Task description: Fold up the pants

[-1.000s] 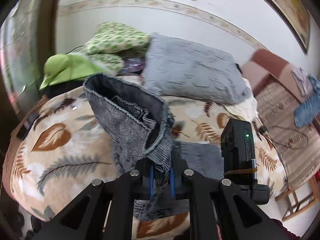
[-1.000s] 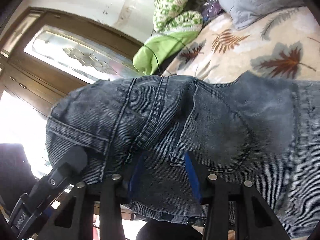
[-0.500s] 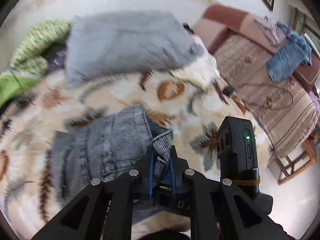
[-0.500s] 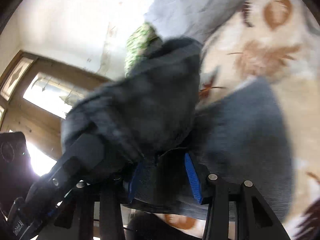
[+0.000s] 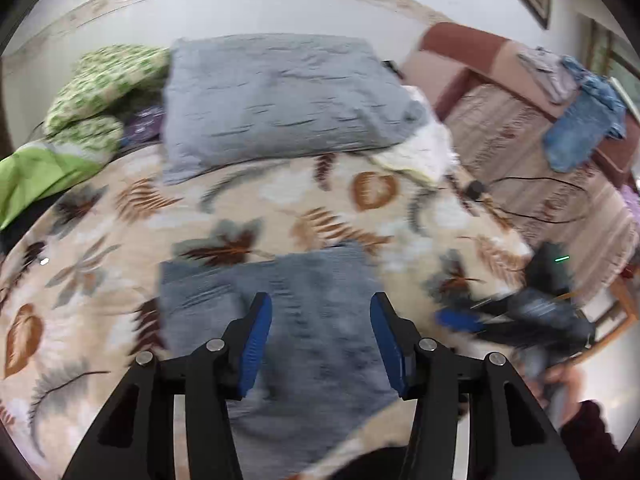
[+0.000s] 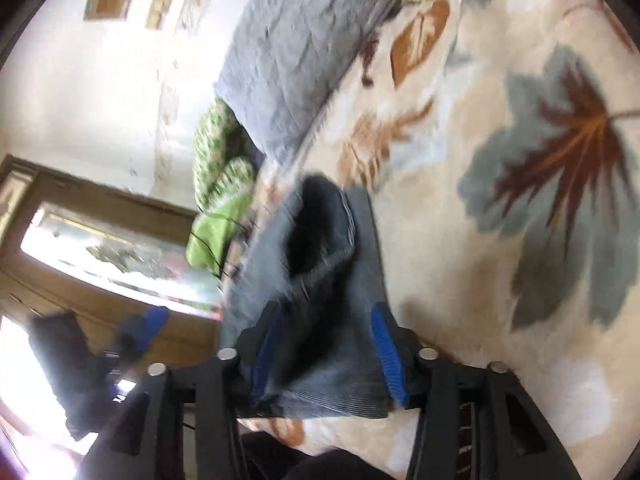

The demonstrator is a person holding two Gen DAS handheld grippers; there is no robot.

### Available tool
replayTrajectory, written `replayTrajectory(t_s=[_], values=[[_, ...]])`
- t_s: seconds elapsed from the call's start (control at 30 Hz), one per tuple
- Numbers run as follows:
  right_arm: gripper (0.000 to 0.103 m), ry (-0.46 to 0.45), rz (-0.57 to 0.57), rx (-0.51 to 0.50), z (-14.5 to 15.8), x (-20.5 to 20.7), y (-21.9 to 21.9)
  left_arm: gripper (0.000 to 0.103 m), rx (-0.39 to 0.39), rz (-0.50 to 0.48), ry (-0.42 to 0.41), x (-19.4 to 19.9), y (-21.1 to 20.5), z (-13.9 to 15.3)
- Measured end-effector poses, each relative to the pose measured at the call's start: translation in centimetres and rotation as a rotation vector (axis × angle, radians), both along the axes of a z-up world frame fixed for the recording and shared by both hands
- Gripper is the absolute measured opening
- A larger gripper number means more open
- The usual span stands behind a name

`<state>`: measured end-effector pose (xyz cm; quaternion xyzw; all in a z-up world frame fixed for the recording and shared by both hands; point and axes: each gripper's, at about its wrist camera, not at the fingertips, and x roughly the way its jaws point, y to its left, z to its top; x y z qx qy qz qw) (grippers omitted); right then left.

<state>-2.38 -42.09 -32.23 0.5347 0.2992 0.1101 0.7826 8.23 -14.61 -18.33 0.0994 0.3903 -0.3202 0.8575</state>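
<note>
White wall (image 5: 248,4), leaf-print bed (image 5: 100,272), brown sofa (image 5: 520,128), bright window (image 6: 100,252).

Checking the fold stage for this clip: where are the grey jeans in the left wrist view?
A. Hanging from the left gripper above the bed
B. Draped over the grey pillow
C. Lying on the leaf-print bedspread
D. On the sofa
C: the jeans lie flat on the leaf-print bedspread, below the left gripper, whose jaws are opening and clear of the cloth.

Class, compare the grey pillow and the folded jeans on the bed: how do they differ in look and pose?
The pillow is a paler grey, puffy and wrinkled; the jeans are darker ribbed denim.
The pillow lies near the wall; the jeans lie further forward, on the leaf-print bedspread.
The pillow is one smooth piece; the jeans are folded in layers, with an edge bulging up.
Both are greyish fabric resting on the bed.
</note>
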Motion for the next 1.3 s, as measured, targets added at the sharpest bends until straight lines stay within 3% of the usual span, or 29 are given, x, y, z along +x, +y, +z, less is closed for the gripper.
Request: replayTrajectory(t_s=[0.03,0.13,0.23,0.33,0.47,0.63,0.77,0.8,0.83,0.9,0.97,1.13,1.3], values=[[0.069,-0.012,-0.017,0.013,0.4,-0.1,-0.3,0.052,0.036,0.037,-0.005,0.7,0.8,-0.8],[0.070,-0.036,-0.024,0.046,1.1,-0.1,-0.5,0.052,0.120,0.123,-0.008,1.9,2.4,-3.4],[0.070,-0.051,0.000,-0.032,2.7,0.3,0.9,0.052,0.159,0.162,0.018,2.2,3.5,-5.7],[0.070,-0.055,0.049,-0.100,4.3,3.2,3.6,0.052,0.172,0.156,0.034,1.6,3.2,-7.8],[0.070,-0.051,0.099,-0.199,5.7,7.4,7.1,0.051,0.224,0.134,-0.036,0.2,2.0,-9.5],[0.068,-0.007,0.154,-0.397,6.7,12.5,11.0,0.051,0.188,0.124,-0.023,0.4,2.7,-11.2],[0.067,0.086,0.126,-0.451,3.9,15.8,10.1,0.052,0.142,0.105,-0.003,1.0,3.6,-11.3],[0.067,0.168,0.082,-0.505,2.6,16.2,9.4,0.052,0.126,0.106,0.002,1.1,3.8,-11.2],[0.066,0.219,0.059,-0.526,1.5,16.1,8.7,0.052,0.107,0.105,0.006,1.1,4.1,-11.0],[0.056,0.189,0.033,-0.404,-0.6,15.0,6.8,0.053,0.115,0.112,-0.014,0.9,4.3,-10.5],[0.054,0.181,0.020,-0.342,-0.8,13.7,5.9,0.056,0.133,0.130,-0.041,0.6,4.3,-10.0],[0.056,0.144,0.039,-0.454,2.4,10.3,7.4,0.067,0.137,0.170,-0.103,-0.7,5.0,-8.1],[0.056,0.107,0.099,-0.532,4.2,6.9,10.1,0.069,0.151,0.218,-0.116,-1.1,6.1,-7.6]])
